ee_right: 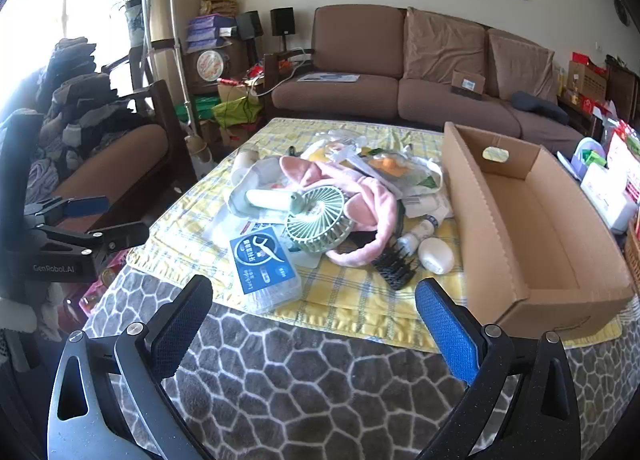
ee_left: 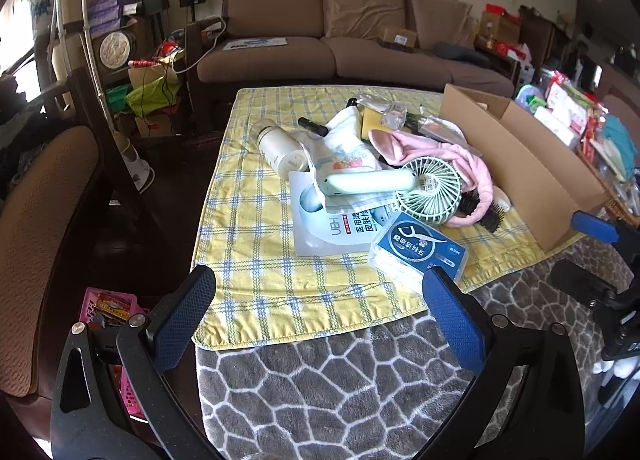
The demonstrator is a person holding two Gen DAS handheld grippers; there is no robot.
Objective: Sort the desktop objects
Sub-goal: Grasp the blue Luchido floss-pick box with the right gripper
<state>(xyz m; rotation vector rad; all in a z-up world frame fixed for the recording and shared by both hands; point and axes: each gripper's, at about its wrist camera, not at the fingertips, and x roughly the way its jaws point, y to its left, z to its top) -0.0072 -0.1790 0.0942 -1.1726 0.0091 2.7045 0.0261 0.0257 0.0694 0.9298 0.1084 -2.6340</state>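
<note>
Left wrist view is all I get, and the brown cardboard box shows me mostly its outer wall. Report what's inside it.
Observer: The brown cardboard box is empty; the right wrist view shows its bare floor.
Operator: Now tell me what lies between the pile and the box.
Observer: A white egg-shaped object lies on the yellow checked cloth, beside the black plastic comb.
Operator: Say what the pink plush headband hides from me.
Observer: A small white bottle lies on its side next to that pink plush headband, on the box's side of it.
</note>
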